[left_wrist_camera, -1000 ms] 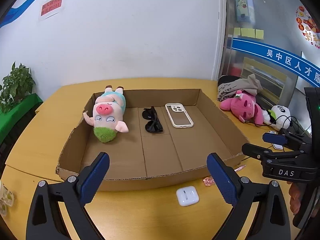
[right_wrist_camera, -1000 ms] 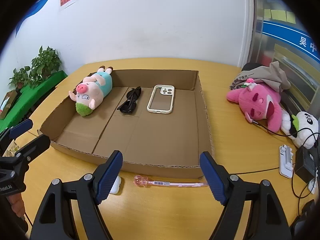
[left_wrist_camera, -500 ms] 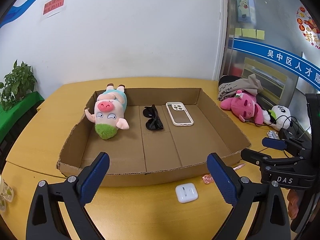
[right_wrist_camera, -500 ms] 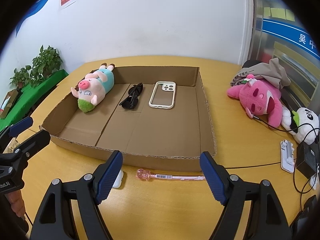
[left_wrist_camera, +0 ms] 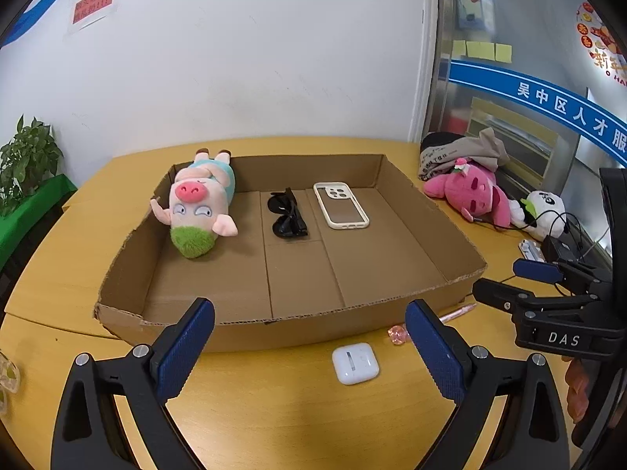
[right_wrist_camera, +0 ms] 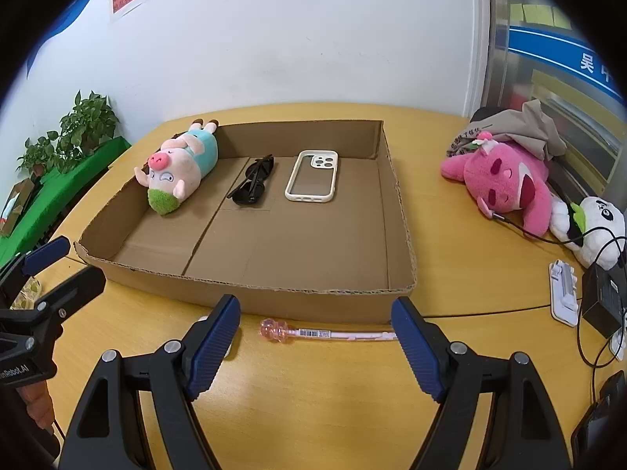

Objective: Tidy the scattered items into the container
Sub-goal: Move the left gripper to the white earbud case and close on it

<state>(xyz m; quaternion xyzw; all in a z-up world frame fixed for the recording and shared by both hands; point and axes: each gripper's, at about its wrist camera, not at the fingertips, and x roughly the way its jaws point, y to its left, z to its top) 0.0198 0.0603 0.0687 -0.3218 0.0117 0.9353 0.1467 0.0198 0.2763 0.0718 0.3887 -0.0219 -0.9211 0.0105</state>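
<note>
Inspection runs left to right. Left tool (left_wrist_camera: 309, 342): jaws apart, nothing between them, hovering over the table (left_wrist_camera: 274, 403) in front of the cardboard tray (left_wrist_camera: 243, 329). Against the earlier views, the tray and its contents now sit slightly further from both cameras, so both tools appear to have drawn back a little. No item has changed place.

Inside the tray, at the far left, lies the pig plush (left_wrist_camera: 198, 205); beside it the black sunglasses (left_wrist_camera: 286, 215), then the phone case (left_wrist_camera: 341, 210). These three count as tidied.

Outside the tray, on the table just in front of its near wall, rests the white earbud case (left_wrist_camera: 355, 363), close ahead of the left tool. To its right lies the pink wand (right_wrist_camera: 325, 333), parallel to the near wall and framed between the right tool's jaws in the right wrist view. Right tool (right_wrist_camera: 315, 344): jaws wide apart, gripping nothing.

Further right, well apart from the tray, a pink plush (right_wrist_camera: 505, 184) and a panda plush (right_wrist_camera: 591, 231) lie among cables.

Judgement: the task is partly complete. The small retreat leaves both tools poised, unladen, each facing one remaining item.
</note>
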